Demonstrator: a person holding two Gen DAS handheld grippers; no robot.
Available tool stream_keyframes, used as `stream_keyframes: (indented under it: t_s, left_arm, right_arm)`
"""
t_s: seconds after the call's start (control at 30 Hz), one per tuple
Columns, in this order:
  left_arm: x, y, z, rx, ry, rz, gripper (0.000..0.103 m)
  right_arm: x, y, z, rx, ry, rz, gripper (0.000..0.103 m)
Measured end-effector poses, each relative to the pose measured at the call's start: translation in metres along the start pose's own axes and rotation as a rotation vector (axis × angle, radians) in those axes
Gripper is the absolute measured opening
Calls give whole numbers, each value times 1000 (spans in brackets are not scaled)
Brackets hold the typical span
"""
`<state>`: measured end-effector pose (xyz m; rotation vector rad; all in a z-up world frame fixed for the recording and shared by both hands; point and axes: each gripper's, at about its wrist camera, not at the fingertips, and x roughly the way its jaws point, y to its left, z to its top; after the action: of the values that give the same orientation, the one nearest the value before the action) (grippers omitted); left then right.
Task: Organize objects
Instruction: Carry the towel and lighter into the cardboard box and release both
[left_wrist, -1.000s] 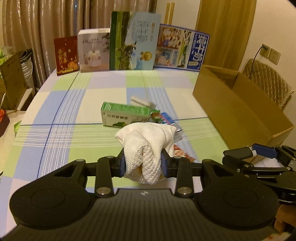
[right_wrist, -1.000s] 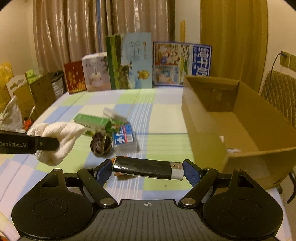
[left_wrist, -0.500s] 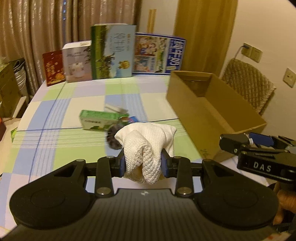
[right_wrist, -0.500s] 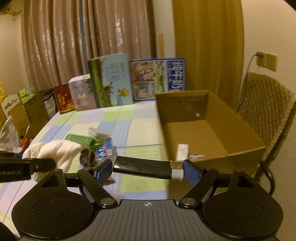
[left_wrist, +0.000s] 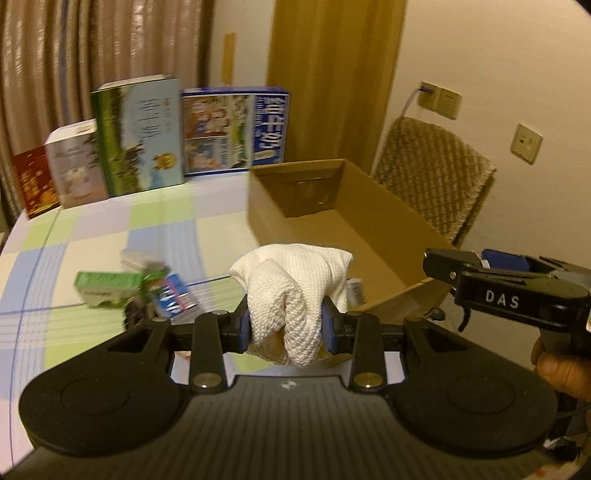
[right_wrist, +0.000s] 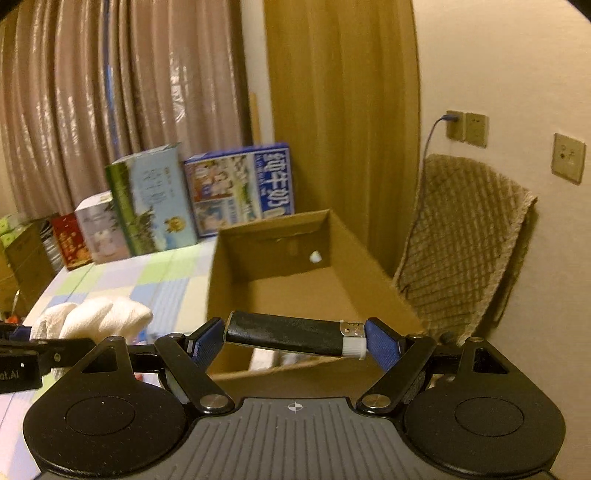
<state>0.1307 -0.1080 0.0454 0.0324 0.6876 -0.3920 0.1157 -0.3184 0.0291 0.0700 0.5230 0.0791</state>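
My left gripper (left_wrist: 287, 328) is shut on a bunched white cloth (left_wrist: 295, 284), held above the checked table near the open cardboard box (left_wrist: 373, 236). In the right wrist view my right gripper (right_wrist: 295, 334) is shut on a black lighter (right_wrist: 288, 332) with a white and metal end, clamped lengthwise between the blue pads over the box's near wall (right_wrist: 295, 373). The white cloth (right_wrist: 99, 317) shows at the left there, and the right gripper's body (left_wrist: 517, 291) shows at the right of the left wrist view. A green carton (left_wrist: 107, 288) and a blue-white pack (left_wrist: 177, 295) lie on the table.
Several upright printed boxes (left_wrist: 140, 136) line the table's far edge before a curtain. A chair with a woven cover (right_wrist: 465, 236) stands right of the cardboard box, by wall sockets (right_wrist: 465, 127). Small white items lie inside the box (left_wrist: 354, 288).
Both grippers have risen and swung right, from over the loose items toward the cardboard box, which now fills the middle of both views. The cloth and lighter stay gripped.
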Motion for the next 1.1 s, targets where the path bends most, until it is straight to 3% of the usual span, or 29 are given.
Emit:
stream_keyframes:
  t_s: [0.27,0.83,0.97,1.1]
  left_arm:
    - [27,-36,25,67,-3,-45,31]
    - [88,-65,58,106,14,-82,32]
    - [111,-66,61,90,21,-66,48]
    - [113,-59,59,72,17,-60,49]
  right_arm:
    - [11,-36,16,41,-7,-28,79]
    - [55,-79,39,96,1,-54,79]
    - [62,-83,39,105,12,-61,79]
    - [66,-86,37,103,22,-62,79]
